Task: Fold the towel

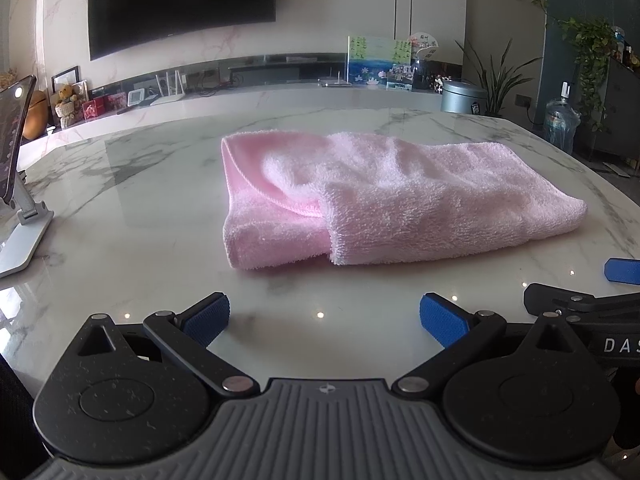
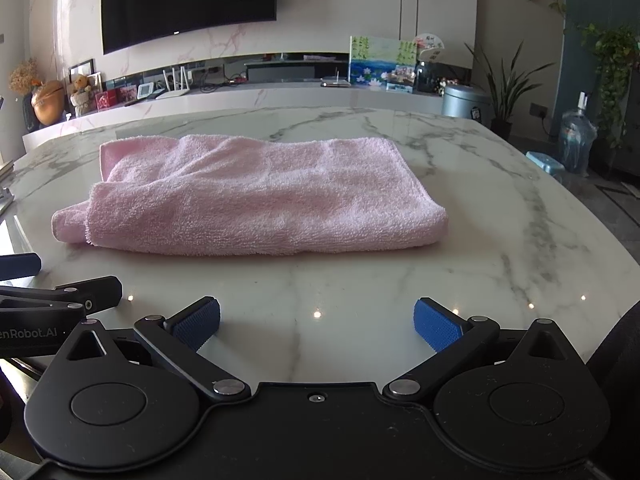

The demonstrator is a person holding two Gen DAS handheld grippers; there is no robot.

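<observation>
- Looking over our two grippers, we see a pink towel (image 1: 400, 196) lying in the middle of the white marble table (image 1: 120, 208), folded into a thick oblong of fluffy terry.
- Its upper layer falls short at the left end, so a lower layer with a stitched hem pokes out there; the right end is a smooth rounded fold.
- Our left gripper (image 1: 324, 320) hovers low over the table on the near side of the towel, blue pads spread wide with nothing between them and clear of the cloth.
- Our right gripper (image 2: 316, 322) sits the same way beside it: fingers wide apart, empty, short of the towel's near edge.
- Only the left view shows a phone on a stand (image 1: 16, 184) at the table's far left, and the open pocket in the towel's left end.
- Only the right view shows a small blue stool (image 2: 544, 160) past the table's right side.
</observation>
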